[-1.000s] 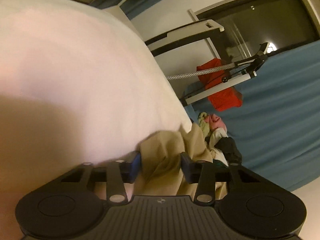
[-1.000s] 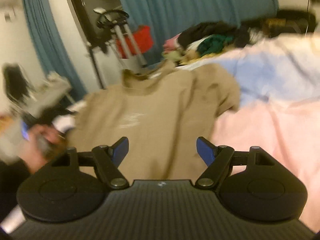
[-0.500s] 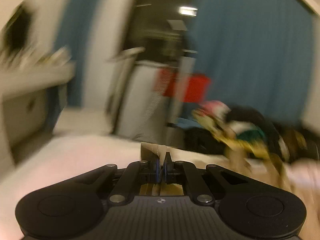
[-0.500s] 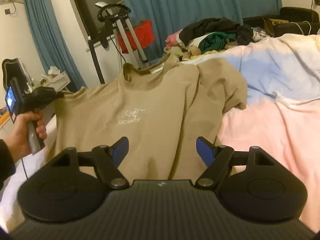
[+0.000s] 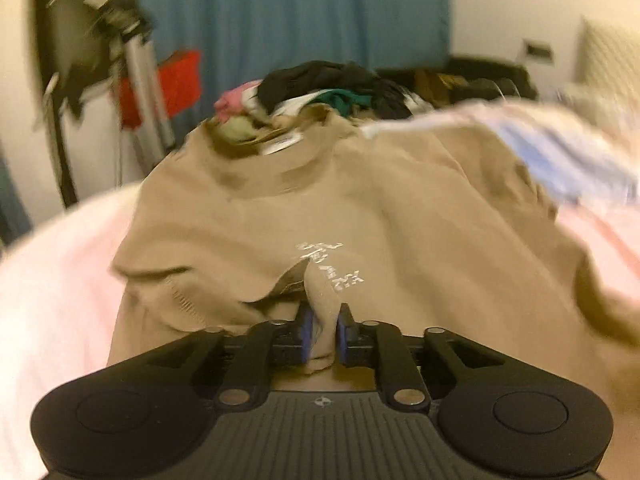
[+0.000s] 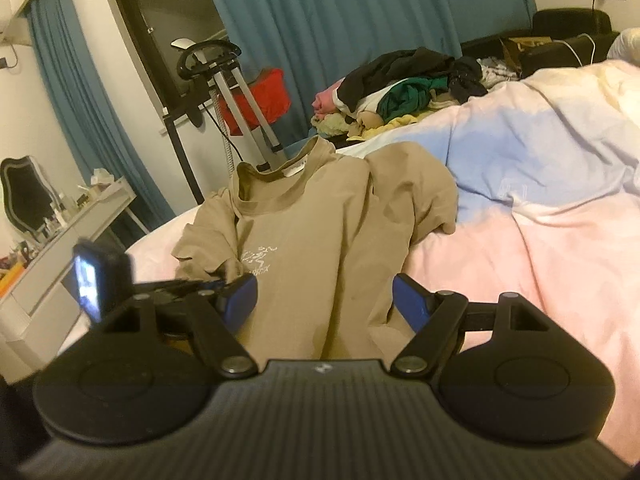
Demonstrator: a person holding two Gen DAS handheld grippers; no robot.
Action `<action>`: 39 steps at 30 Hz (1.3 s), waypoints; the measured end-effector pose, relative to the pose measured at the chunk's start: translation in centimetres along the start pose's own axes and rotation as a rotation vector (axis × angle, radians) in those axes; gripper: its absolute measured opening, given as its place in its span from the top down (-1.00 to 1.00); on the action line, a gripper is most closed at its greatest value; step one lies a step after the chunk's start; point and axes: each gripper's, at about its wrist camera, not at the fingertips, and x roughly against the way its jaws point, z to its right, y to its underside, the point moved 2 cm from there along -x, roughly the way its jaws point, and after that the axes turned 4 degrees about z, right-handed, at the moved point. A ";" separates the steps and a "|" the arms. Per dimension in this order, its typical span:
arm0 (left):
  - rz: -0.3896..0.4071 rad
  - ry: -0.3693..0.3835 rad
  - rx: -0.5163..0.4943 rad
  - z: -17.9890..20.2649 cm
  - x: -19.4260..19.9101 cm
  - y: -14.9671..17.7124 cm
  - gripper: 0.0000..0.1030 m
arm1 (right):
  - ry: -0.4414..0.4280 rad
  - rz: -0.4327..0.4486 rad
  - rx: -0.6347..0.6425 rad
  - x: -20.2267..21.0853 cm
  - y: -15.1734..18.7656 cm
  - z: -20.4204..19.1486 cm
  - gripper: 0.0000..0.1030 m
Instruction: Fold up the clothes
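A tan T-shirt (image 6: 328, 236) with a small white chest print lies face up on the pink and blue duvet (image 6: 540, 248), collar toward the far edge. It also fills the left wrist view (image 5: 400, 216). My left gripper (image 5: 322, 332) is shut on a fold of the shirt's left sleeve and has carried it over the chest, beside the print. The left gripper also shows in the right wrist view (image 6: 208, 282). My right gripper (image 6: 325, 300) is open and empty, hovering over the shirt's lower half.
A pile of mixed clothes (image 6: 404, 84) lies at the far edge of the bed. A metal stand with a red item (image 6: 256, 96) is beyond the bed near teal curtains. A white dresser (image 6: 76, 220) with small items stands at the left.
My left gripper has shut on the sleeve and swung it inward across the shirt's chest. My right gripper has stayed open above the lower part of the shirt.
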 end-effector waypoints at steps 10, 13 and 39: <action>0.126 -0.126 0.557 -10.7 2.5 -2.6 -0.23 | -0.033 -0.050 -0.053 -1.0 0.7 0.5 -0.49; 0.099 -0.182 0.676 -12.8 0.9 -2.7 -0.23 | -0.026 -0.063 -0.049 -1.4 1.0 0.5 -0.49; 0.106 -0.591 0.720 -34.3 2.8 -10.1 -0.17 | 0.025 -0.128 0.076 -5.2 3.2 -1.8 -0.48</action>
